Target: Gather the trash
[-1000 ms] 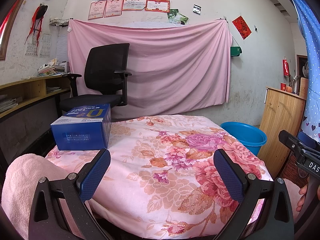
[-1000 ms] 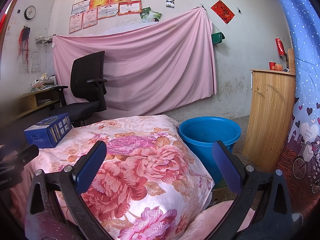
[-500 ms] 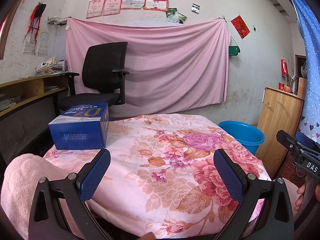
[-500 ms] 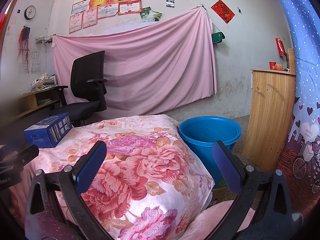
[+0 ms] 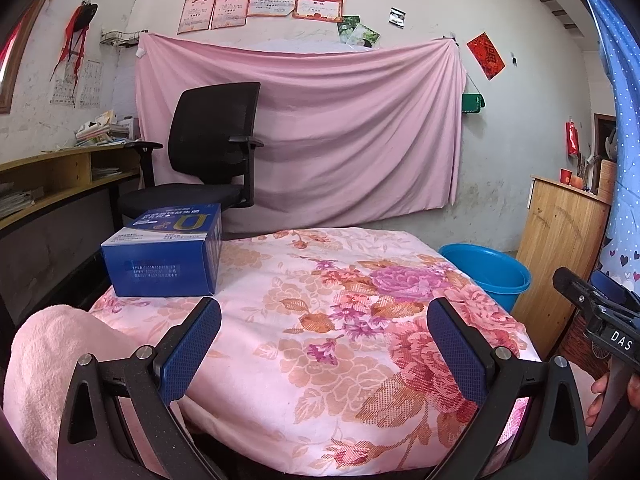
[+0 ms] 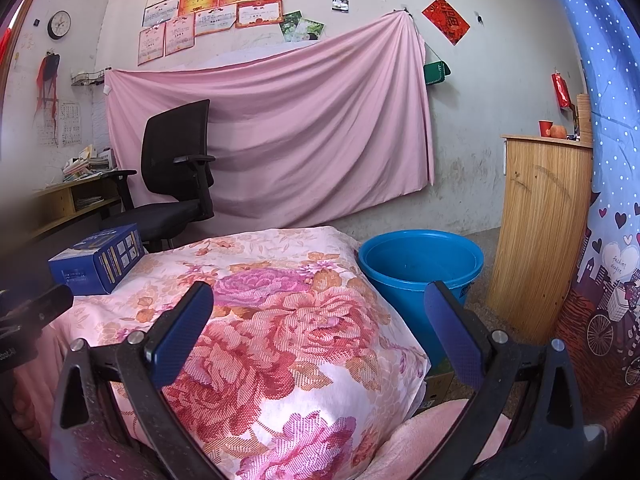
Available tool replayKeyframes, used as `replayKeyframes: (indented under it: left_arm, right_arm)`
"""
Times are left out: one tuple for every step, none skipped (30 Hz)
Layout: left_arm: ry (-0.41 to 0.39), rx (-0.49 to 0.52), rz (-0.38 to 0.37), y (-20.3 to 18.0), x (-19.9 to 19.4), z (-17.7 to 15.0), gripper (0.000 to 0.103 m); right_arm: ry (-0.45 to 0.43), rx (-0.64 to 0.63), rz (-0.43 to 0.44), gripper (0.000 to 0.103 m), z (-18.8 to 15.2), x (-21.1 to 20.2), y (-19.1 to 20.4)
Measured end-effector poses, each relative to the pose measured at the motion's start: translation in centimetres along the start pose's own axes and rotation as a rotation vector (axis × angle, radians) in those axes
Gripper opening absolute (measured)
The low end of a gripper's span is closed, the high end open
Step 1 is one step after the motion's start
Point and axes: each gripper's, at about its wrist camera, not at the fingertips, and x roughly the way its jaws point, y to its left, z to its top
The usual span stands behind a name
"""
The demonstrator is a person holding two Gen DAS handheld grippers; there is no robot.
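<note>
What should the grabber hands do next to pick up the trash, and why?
Probably move the left gripper forward and to its left toward the blue box. It is the only loose item on the floral cloth, both grippers are open and empty, and the blue bucket waits beside the table.

Left gripper and right gripper with black frames, blue textured pads, silver screws, white "DAS" lettering
</note>
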Motion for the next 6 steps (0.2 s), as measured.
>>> replayKeyframes:
  left_arm:
    - [0.001,0.0,0.0,0.05,0.0,0.01,0.101]
    - [0.002,-0.001,0.0,0.09,-0.01,0.01,0.101]
    - [0.002,-0.002,0.001,-0.01,0.06,0.03,0.101]
    - [0.003,-0.002,0.001,0.07,0.05,0.03,0.101]
    - [0.003,-0.002,0.002,0.09,0.04,0.03,0.101]
    - [0.005,-0.001,0.003,0.12,0.05,0.03,0.101]
  right_arm:
    - [0.003,0.0,0.0,0.103,-0.04,0.04,0.01]
    - [0.004,0.0,0.0,0.103,-0.12,-0.03,0.06]
    - [0.003,0.0,0.0,0.103,-0.17,-0.09,0.1]
    - [0.004,0.0,0.001,0.103,-0.17,-0.06,0.07]
    - [0.004,0.0,0.001,0.103,-0.19,-0.06,0.09]
    - [0.005,0.0,0.001,0.103,-0.21,-0.07,0.11]
